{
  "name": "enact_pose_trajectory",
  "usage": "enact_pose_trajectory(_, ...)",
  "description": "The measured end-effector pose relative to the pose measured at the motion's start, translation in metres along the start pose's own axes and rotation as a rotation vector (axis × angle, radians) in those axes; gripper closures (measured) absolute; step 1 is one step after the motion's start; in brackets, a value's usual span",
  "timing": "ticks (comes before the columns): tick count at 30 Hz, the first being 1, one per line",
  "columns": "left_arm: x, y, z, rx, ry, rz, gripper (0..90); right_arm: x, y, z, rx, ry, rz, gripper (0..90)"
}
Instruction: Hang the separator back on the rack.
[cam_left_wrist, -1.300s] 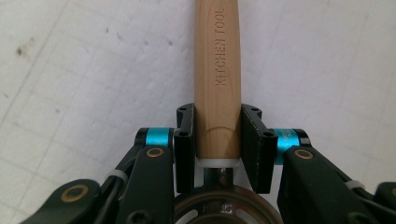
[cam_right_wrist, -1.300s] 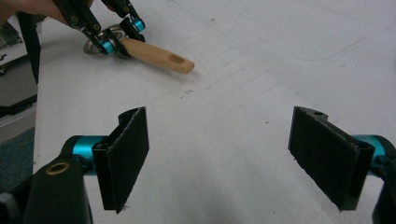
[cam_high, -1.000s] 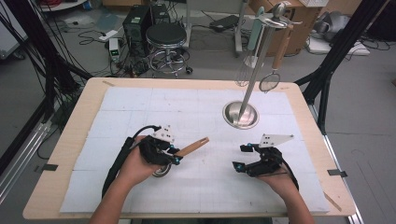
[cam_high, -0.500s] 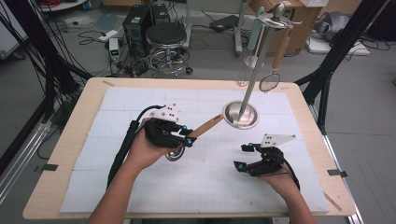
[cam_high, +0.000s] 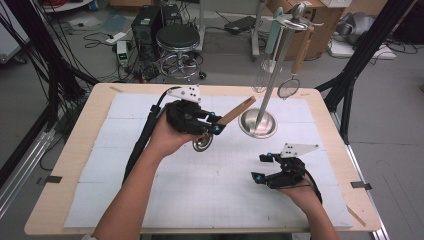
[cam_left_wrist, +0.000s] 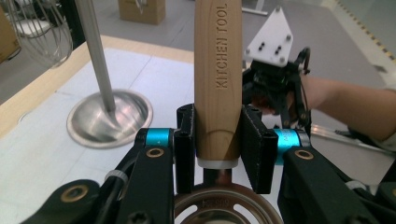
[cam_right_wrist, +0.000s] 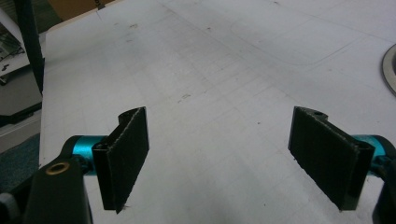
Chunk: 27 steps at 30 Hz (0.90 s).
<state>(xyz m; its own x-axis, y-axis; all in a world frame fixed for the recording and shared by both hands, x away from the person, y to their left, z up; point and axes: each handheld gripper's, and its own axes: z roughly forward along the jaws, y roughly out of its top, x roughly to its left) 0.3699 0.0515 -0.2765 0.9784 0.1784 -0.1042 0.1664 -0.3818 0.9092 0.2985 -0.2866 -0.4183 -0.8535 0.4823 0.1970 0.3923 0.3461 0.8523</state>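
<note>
Lifted since a second ago, the left gripper (cam_high: 216, 126) now carries one wooden-handled strainer (cam_left_wrist: 218, 70) above the table (cam_high: 65, 165), closer to the single steel rack stand (cam_high: 258, 124); its jaws pinch the handle just above the metal rim. Two utensils hang on the rack beyond the jaws: one whisk (cam_high: 260, 80) and one small sieve (cam_high: 288, 88). The right gripper (cam_high: 259, 169) rests low on the white mat (cam_right_wrist: 224, 79), jaws spread with nothing between, well apart from the strainer, forearm flat
</note>
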Motion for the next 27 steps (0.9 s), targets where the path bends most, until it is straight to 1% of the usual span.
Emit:
enact_pose_trajectory(3, 0.007, 0.011, 0.001, -0.009, -0.01, 0.01, 68.8, 0.0, 0.0, -0.001, -0.002, 0.001, 0.004, 19.7)
enact_pose_trajectory(5, 0.012, 0.017, 0.002, -0.029, -0.023, 0.006, 68.8, 0.0, 0.0, -0.001, -0.004, -0.001, 0.002, 19.7)
enact_pose_trajectory(7, 0.017, 0.023, 0.001, -0.037, -0.023, 0.017, 68.8, 0.0, 0.0, -0.001, -0.005, 0.0, 0.002, 19.7)
enact_pose_trajectory(8, 0.019, 0.026, 0.001, -0.052, -0.029, 0.01, 68.8, 0.0, 0.0, -0.001, -0.005, 0.0, 0.001, 19.7)
enact_pose_trajectory(9, 0.022, 0.029, 0.001, -0.054, -0.037, 0.016, 68.8, 0.0, 0.0, -0.001, -0.003, 0.002, 0.001, 19.7)
enact_pose_trajectory(12, 0.026, 0.039, 0.0, -0.035, -0.03, 0.037, 68.8, 0.0, 0.0, -0.001, -0.002, 0.003, 0.004, 19.8)
enact_pose_trajectory(13, 0.027, 0.043, 0.0, -0.045, -0.031, 0.04, 68.8, 0.0, 0.0, -0.001, -0.002, 0.003, 0.002, 19.7)
enact_pose_trajectory(14, 0.029, 0.046, 0.0, -0.053, -0.045, 0.037, 68.8, 0.0, 0.0, -0.001, -0.001, 0.005, 0.001, 19.7)
enact_pose_trajectory(20, 0.036, 0.061, 0.005, -0.089, -0.065, 0.039, 68.8, 0.001, 0.001, -0.001, -0.006, 0.005, 0.001, 19.7)
enact_pose_trajectory(26, 0.041, 0.077, 0.013, -0.127, -0.054, 0.026, 68.8, 0.001, 0.001, -0.001, -0.01, 0.008, -0.002, 19.7)
enact_pose_trajectory(27, 0.041, 0.08, 0.013, -0.121, -0.052, 0.033, 68.8, 0.001, 0.001, -0.001, -0.008, 0.008, -0.003, 19.7)
